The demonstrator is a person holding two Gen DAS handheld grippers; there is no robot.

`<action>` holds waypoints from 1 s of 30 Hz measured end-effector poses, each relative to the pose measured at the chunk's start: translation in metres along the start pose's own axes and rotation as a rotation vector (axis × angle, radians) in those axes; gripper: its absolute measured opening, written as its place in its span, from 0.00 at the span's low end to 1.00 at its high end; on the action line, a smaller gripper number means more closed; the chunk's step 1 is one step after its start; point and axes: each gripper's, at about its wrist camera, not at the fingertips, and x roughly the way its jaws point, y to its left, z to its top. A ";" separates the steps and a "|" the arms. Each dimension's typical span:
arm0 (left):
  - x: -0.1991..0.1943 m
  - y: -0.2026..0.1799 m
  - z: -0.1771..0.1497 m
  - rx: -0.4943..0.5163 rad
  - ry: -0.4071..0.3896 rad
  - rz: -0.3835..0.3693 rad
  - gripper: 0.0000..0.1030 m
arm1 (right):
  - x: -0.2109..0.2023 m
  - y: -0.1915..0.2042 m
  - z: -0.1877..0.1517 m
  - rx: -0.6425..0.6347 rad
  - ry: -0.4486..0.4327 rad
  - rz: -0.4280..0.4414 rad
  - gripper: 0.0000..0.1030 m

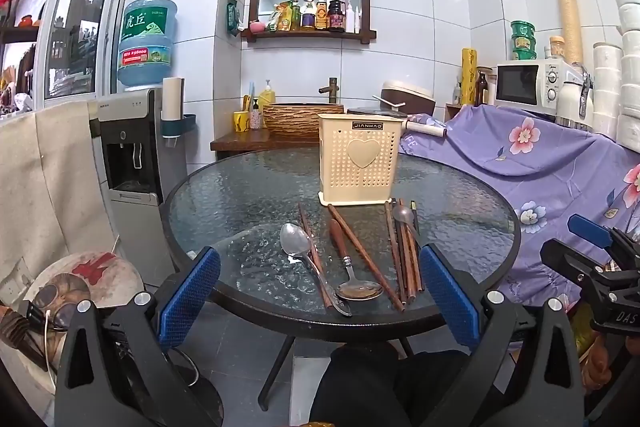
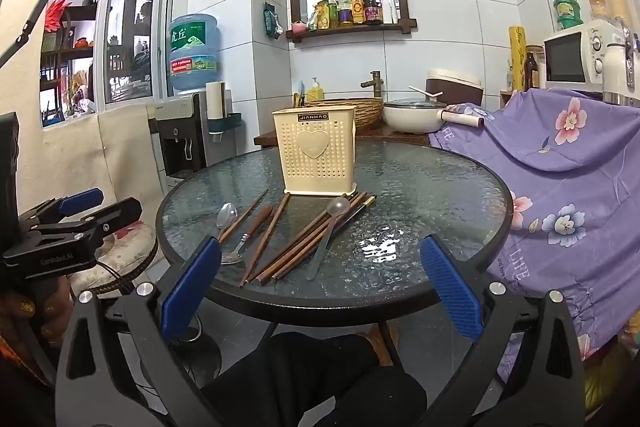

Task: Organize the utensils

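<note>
A cream perforated utensil holder (image 1: 359, 159) with a heart stands upright on the round glass table (image 1: 224, 195); it also shows in the right wrist view (image 2: 314, 153). In front of it lie brown wooden chopsticks (image 1: 404, 259) (image 2: 304, 247), a metal spoon (image 1: 298, 245), a wooden-handled spoon (image 1: 352, 275) (image 2: 244, 241) and a third spoon (image 1: 402, 215) (image 2: 332, 223) on the chopstick bundle. My left gripper (image 1: 320, 291) is open and empty, held before the table's near edge. My right gripper (image 2: 320, 287) is open and empty too, also short of the near edge.
A water dispenser (image 1: 136, 147) stands left of the table. A purple flowered cloth (image 1: 540, 155) covers furniture on the right. Behind the table are a sink counter (image 1: 256, 141), a pot (image 2: 414, 115) and a microwave (image 1: 528, 83). A stool (image 2: 124, 247) stands at left.
</note>
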 end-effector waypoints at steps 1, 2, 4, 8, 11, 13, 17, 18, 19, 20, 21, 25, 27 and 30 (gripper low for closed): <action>0.000 0.000 0.000 -0.001 0.000 0.001 0.95 | -0.002 0.000 0.003 0.001 0.004 0.001 0.95; 0.000 0.000 0.000 -0.001 0.001 -0.001 0.95 | -0.002 0.000 0.003 0.002 0.005 0.002 0.95; 0.000 -0.001 -0.001 0.002 0.002 -0.002 0.95 | -0.002 0.000 0.004 0.002 0.006 0.002 0.95; 0.000 -0.002 0.000 0.001 0.002 -0.002 0.95 | -0.002 0.000 0.004 0.003 0.006 0.003 0.95; 0.001 -0.004 0.001 -0.002 0.004 -0.001 0.95 | -0.003 -0.001 0.004 0.003 0.007 0.004 0.95; 0.002 -0.004 0.001 -0.002 0.003 0.000 0.95 | -0.002 0.000 0.004 0.002 0.008 0.003 0.95; 0.002 -0.003 0.002 -0.003 0.004 -0.002 0.95 | -0.003 0.000 0.004 0.002 0.008 0.002 0.95; 0.002 -0.003 0.002 -0.003 0.004 -0.002 0.95 | -0.003 0.000 0.003 0.002 0.008 0.002 0.95; 0.001 -0.003 0.002 -0.003 0.004 -0.002 0.95 | -0.003 0.000 0.003 0.002 0.008 0.002 0.95; 0.001 -0.003 0.002 -0.003 0.004 -0.002 0.95 | -0.003 0.000 0.003 0.001 0.009 0.002 0.95; 0.002 -0.003 0.002 -0.003 0.004 -0.001 0.95 | -0.002 0.000 0.003 0.001 0.008 0.002 0.95; 0.001 -0.003 0.001 -0.003 0.004 -0.002 0.95 | -0.003 0.000 0.003 0.002 0.009 0.002 0.95; 0.000 0.000 0.000 -0.004 0.003 -0.002 0.95 | -0.003 0.000 0.003 0.002 0.009 0.003 0.95; 0.001 -0.001 0.000 -0.006 0.004 -0.004 0.95 | -0.003 0.001 0.003 0.001 0.009 0.002 0.95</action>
